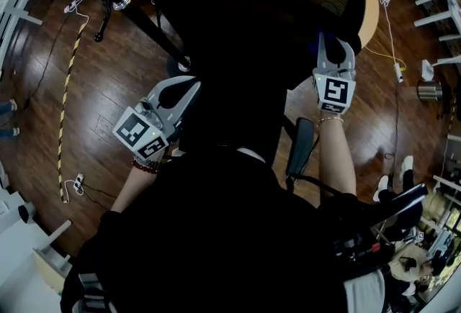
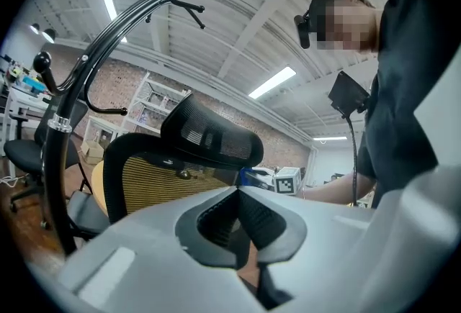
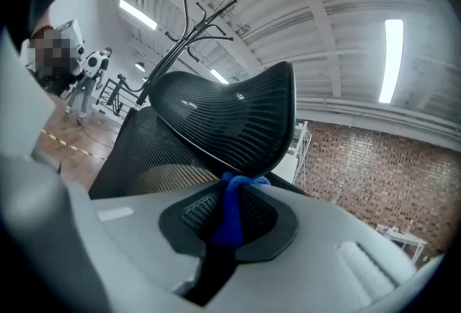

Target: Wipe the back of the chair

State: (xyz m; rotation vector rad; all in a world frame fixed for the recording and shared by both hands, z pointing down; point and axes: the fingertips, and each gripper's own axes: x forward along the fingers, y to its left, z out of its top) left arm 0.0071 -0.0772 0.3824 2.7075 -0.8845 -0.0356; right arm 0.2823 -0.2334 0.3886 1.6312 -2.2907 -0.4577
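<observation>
Chair back [image 2: 148, 182] upright, R tool [image 3: 232, 193] pinching blue cloth [image 3: 230, 218], L tool [image 2: 236, 195] closed

The room has a dark wooden floor [image 1: 108, 88], brick wall [image 3: 389, 160], white shelving [image 2: 155, 106], strip lights [image 3: 392, 60].
</observation>
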